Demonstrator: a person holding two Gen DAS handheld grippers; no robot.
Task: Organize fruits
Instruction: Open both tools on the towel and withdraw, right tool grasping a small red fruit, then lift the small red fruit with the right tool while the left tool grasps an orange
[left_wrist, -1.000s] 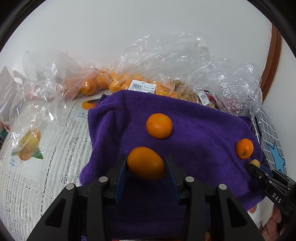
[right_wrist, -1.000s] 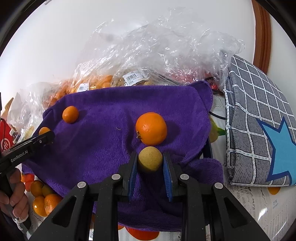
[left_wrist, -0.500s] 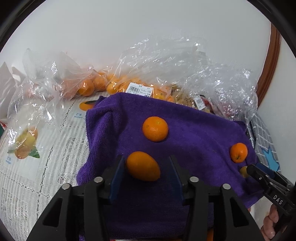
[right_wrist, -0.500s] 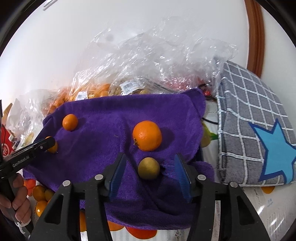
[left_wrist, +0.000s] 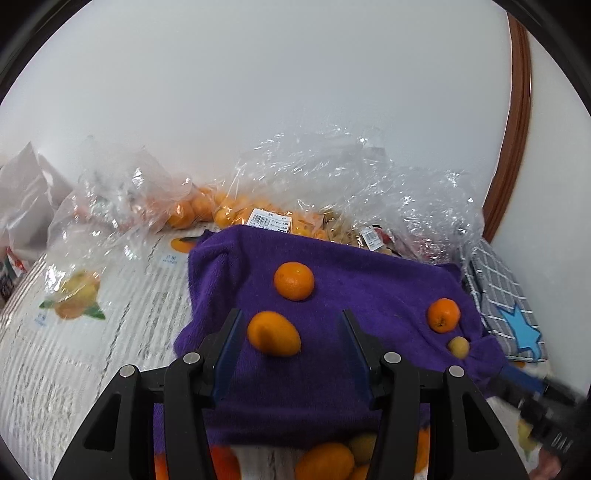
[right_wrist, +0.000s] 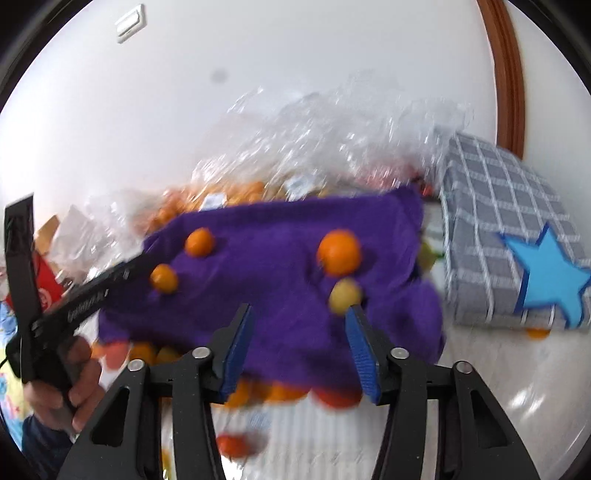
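fruit so far: four pieces lie on the purple towel (left_wrist: 369, 295), both grippers' fingers spread and empty, the left gripper (left_wrist: 290, 354) straddling an oval orange (left_wrist: 273, 333). bagged fruit (left_wrist: 229, 210) behind awaits sorting.

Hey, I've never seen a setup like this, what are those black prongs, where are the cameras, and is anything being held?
Nothing is held. A person carries a two-finger tool in each hand, each with a fisheye camera looking along its fingers. The left hand-held gripper is open around an oval orange fruit lying on the purple towel. The right hand-held gripper is open too, beside a small yellow fruit. Two round oranges also sit on the towel, with bagged fruit behind.
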